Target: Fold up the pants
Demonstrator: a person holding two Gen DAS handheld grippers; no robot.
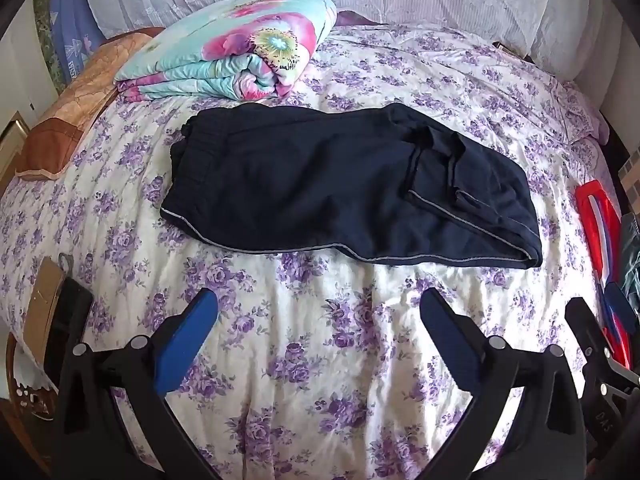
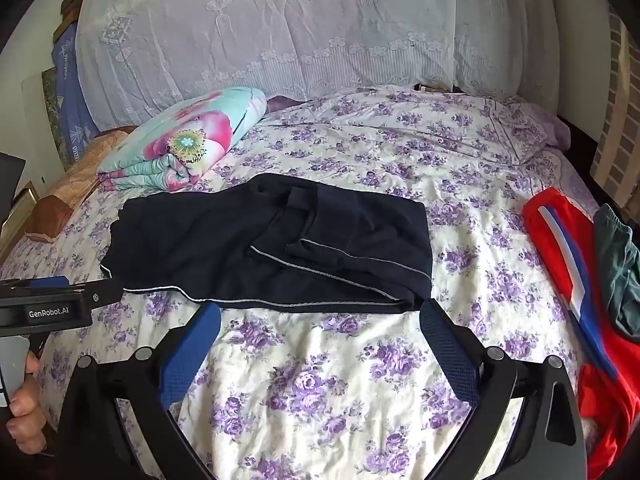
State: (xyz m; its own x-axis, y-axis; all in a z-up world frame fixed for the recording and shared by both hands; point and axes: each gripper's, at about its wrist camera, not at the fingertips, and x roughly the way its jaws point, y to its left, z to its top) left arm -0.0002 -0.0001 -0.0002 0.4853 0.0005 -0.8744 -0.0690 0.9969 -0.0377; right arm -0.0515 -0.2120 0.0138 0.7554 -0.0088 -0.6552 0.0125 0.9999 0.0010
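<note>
Left hand-held gripper (image 1: 318, 312) released, jaws spread, empty | right hand-held gripper (image 2: 320, 326) released, its right fingertip just beside the hem | dark navy piped-seam pants (image 1: 340, 196) lie half-folded on purple-floral bedsheet (image 1: 320, 360) | risk: pinching one layer or the sheet drags the fold apart; loose cuffs may spill; red garment (image 2: 576, 280) sits near.
</note>
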